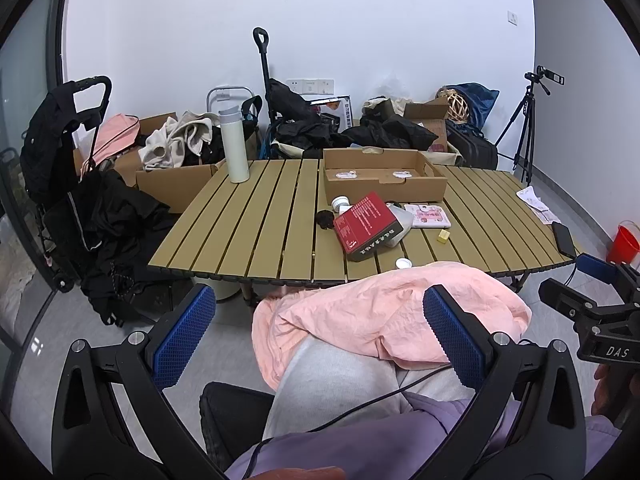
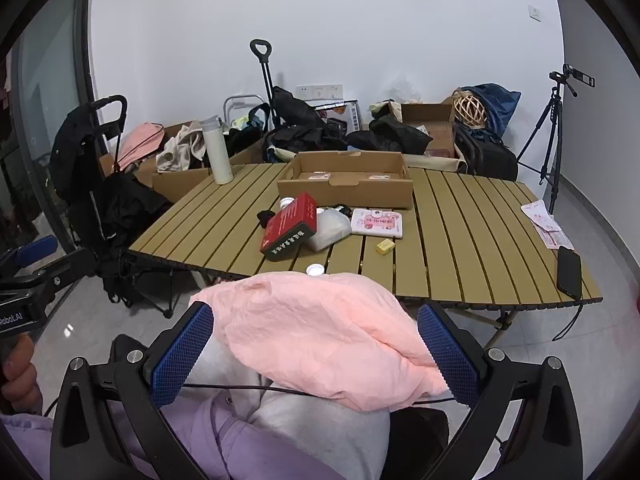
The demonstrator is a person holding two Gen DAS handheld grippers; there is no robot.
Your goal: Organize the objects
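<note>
A slatted tan folding table [image 1: 248, 220] [image 2: 460, 240] stands ahead of me. On it lie a red box [image 1: 366, 226] [image 2: 290, 226], a pink case [image 1: 428, 216] [image 2: 378, 222], a small yellow block [image 1: 443, 236] [image 2: 385, 246], a white cap [image 1: 403, 263] [image 2: 314, 269] and an open cardboard tray [image 1: 384, 192] [image 2: 344, 194]. A pink cloth [image 1: 380, 312] [image 2: 320, 328] is draped over the person's lap. My left gripper [image 1: 320, 320] and right gripper [image 2: 316, 312] hover open over the cloth, the pads clear of it.
A white flask [image 1: 234, 144] stands at the table's far left corner. A black phone [image 1: 564, 238] and papers [image 2: 546, 224] lie at its right edge. Boxes of clothes, black trolleys and bags crowd the wall behind. A tripod [image 2: 550, 140] stands at the right.
</note>
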